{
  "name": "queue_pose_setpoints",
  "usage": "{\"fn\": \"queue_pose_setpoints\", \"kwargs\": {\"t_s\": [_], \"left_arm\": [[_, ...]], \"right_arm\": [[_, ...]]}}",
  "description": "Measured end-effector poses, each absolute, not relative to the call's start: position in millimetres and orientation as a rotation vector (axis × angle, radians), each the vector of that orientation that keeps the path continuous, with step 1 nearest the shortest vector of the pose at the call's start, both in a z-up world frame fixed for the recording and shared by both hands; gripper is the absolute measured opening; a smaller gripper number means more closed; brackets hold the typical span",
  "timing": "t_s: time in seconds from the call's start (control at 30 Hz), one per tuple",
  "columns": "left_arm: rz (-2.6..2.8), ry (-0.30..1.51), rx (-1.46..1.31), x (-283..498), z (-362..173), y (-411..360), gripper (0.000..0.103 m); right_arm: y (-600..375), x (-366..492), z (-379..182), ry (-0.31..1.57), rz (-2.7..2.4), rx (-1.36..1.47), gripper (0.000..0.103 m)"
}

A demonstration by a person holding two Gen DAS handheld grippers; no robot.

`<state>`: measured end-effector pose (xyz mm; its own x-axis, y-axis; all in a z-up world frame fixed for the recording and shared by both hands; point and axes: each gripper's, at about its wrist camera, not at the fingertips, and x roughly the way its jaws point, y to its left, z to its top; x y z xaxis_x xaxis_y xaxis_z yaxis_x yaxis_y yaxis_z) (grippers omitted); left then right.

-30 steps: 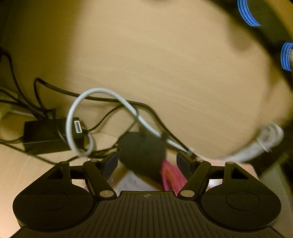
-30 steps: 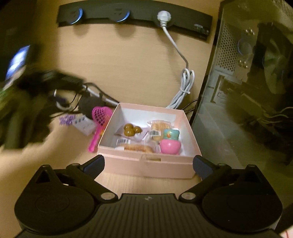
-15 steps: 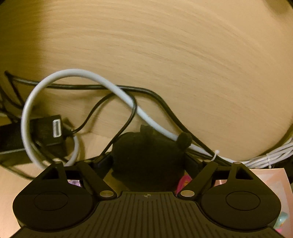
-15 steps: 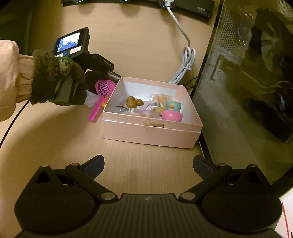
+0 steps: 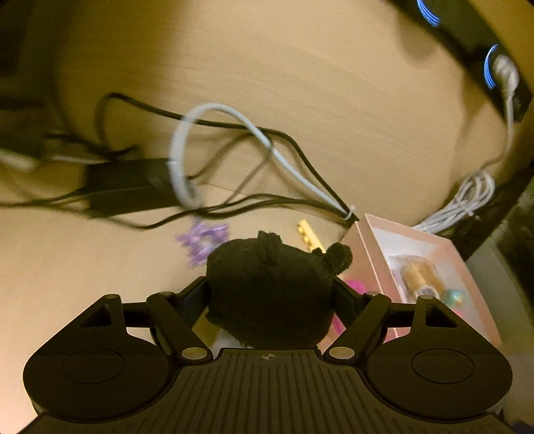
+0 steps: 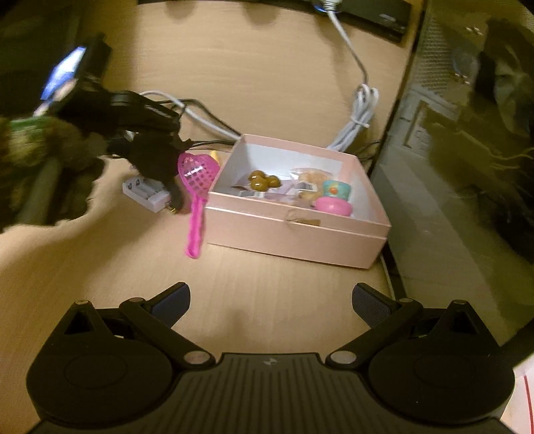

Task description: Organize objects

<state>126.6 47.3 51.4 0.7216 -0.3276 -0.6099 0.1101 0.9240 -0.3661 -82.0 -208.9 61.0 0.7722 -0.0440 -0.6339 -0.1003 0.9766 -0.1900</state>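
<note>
Left hand-held gripper [image 5: 270,293] clamped on a black plush toy [image 5: 267,290], held above the tabletop [image 5: 83,260], just left of the pink box [image 6: 293,227]. Right hand-held gripper [image 6: 271,300] spread wide, holding nothing, near side of box. Pink scoop [image 6: 197,187] lies against box's left wall; white battery charger [image 6: 147,193] beside it. Purple trinket [image 5: 203,240] and cables [image 5: 233,147] farther back.

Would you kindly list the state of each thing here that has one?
Left tool: shut on the black plush, lifted off the desk.
Right tool: open, holding nothing.
Pink box: open, no lid, partly filled.
Pink scoop: on the desk, resting against the box.
White plug: plugged into the power strip.
Battery charger: on the desk.
</note>
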Motion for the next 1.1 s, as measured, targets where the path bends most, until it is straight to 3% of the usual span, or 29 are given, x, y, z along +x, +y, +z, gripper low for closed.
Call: {"fn": "queue_pose_setpoints", "kwargs": {"t_s": [0.17, 0.43, 0.57, 0.63, 0.73, 0.87, 1.1], "left_arm": [[-0.127, 0.636, -0.46, 70.6, 77.8, 115.1, 0.082], [-0.024, 0.679, -0.443, 14.9, 89.4, 168.0, 0.082], [-0.023, 0.703, -0.461, -1.4, 82.4, 171.9, 0.082], [-0.037, 0.71, -0.467, -9.4, 82.6, 173.5, 0.082], [-0.063, 0.721, -0.464, -16.5, 81.4, 172.7, 0.082], [-0.085, 0.737, -0.462, -24.6, 77.4, 172.4, 0.082], [-0.08, 0.753, -0.46, -30.6, 75.7, 175.9, 0.082]], "right_arm": [[-197.4, -73.6, 55.0, 0.685, 0.094, -0.231, 0.103], [-160.6, -47.3, 49.2, 0.686, 0.203, -0.234, 0.102], [-133.5, -24.9, 64.9, 0.589, 0.238, -0.341, 0.083], [-125.2, 0.8, 77.0, 0.566, 0.232, -0.353, 0.078], [-115.7, 58.9, 85.4, 0.623, 0.212, -0.32, 0.071], [-100.3, 125.1, 65.7, 0.789, 0.156, -0.311, 0.047], [-86.9, 136.7, 41.1, 0.833, 0.145, -0.382, 0.043]]}}
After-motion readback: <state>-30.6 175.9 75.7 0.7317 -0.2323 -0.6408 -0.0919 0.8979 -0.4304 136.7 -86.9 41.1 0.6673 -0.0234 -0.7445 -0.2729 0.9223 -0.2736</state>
